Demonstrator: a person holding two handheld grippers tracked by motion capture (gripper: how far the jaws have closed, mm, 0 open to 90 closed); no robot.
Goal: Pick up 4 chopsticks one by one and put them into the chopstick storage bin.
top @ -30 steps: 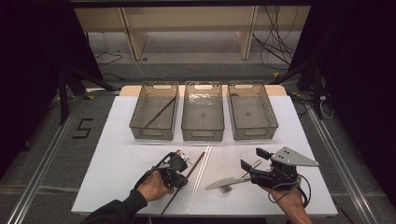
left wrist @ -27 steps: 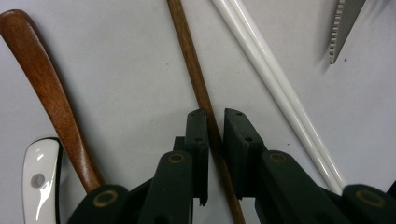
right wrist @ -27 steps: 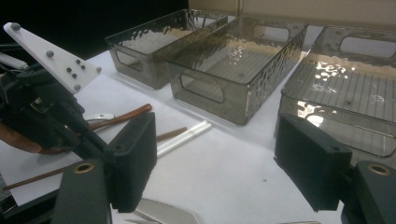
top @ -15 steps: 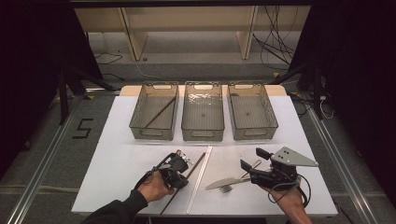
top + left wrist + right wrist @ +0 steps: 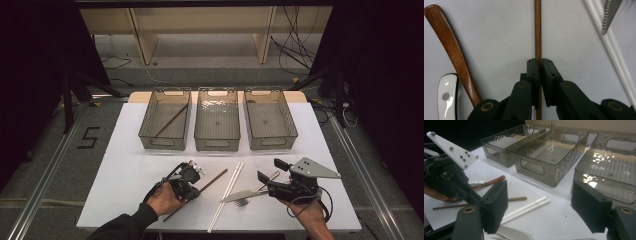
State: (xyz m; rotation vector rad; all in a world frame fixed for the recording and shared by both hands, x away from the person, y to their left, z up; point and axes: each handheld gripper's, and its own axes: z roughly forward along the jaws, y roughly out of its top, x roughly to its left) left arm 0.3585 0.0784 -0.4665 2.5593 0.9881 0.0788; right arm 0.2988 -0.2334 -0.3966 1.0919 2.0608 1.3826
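While a "5" (image 5: 89, 137) marks the floor, left gripper (image 5: 539, 65) clamps chopstick (image 5: 538, 30).

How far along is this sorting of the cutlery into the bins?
Barely started: one brown chopstick lies in the left bin. The left gripper has just closed on the second brown chopstick. White chopsticks, knife, fork and wooden spoon remain on the table.

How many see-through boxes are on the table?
3, in a row along the far side of the white table: the left box has a brown stick inside, the middle box and the right box look empty.
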